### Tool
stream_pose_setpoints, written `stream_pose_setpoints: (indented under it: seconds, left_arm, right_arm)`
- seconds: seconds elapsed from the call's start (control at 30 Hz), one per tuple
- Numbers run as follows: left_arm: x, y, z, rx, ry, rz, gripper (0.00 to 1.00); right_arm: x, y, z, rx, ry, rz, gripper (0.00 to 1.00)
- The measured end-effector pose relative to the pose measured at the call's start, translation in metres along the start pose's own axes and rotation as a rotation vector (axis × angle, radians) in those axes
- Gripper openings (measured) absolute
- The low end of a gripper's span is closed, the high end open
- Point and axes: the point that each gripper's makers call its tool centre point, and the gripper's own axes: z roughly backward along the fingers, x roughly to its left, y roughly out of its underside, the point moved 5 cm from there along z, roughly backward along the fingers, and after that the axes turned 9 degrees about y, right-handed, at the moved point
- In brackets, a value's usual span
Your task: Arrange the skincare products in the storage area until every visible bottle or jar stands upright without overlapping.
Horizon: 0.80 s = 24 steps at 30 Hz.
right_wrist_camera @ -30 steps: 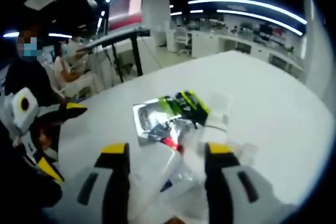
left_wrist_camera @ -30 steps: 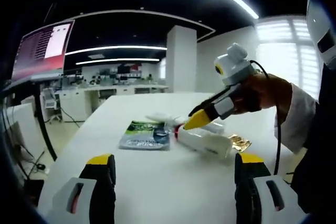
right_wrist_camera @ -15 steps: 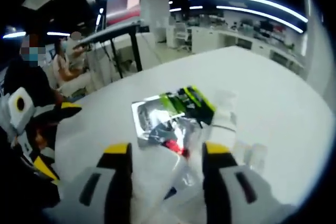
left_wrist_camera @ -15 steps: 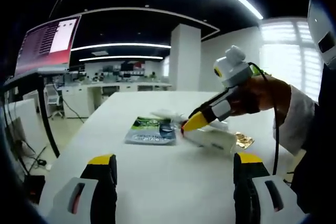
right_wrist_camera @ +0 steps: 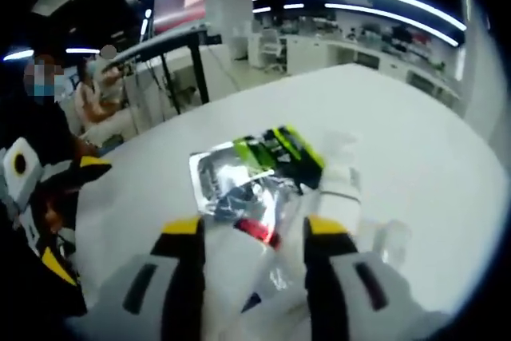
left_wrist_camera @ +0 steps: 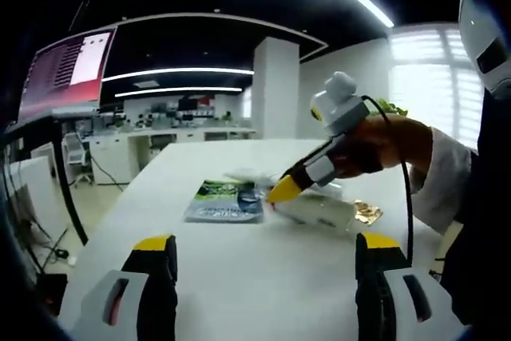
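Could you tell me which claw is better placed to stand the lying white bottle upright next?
The right claw: its jaws already straddle the lying white bottle near its red end. The left claw is open, back from the products, over bare table.

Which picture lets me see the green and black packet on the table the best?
The right gripper view. There the green and black packet lies close, just past the right gripper, so its green stripes and shiny silver part show clearly. In the left gripper view the packet is farther off, small and flat on the white table.
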Motion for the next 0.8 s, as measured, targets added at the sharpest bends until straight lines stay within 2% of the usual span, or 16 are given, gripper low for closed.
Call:
stream_pose_setpoints:
  seconds: [0.13,0.4,0.63,0.8]
  left_arm:
    - [-0.002,0.0,-0.005,-0.007,0.009,0.011,0.94]
    - [0.001,0.0,-0.009,0.022,0.045,0.015,0.97]
    - [0.001,-0.003,-0.012,-0.011,0.092,0.07,0.99]
    - [0.002,-0.001,-0.015,0.009,0.086,0.033,0.99]
  right_arm:
    - [0.002,-0.003,-0.004,0.009,-0.003,0.01,0.5]
    - [0.006,-0.001,-0.01,0.031,0.005,0.033,0.48]
    - [0.006,-0.003,-0.012,0.041,0.014,0.047,0.43]
    - [0.006,-0.003,-0.016,0.052,0.014,0.056,0.44]
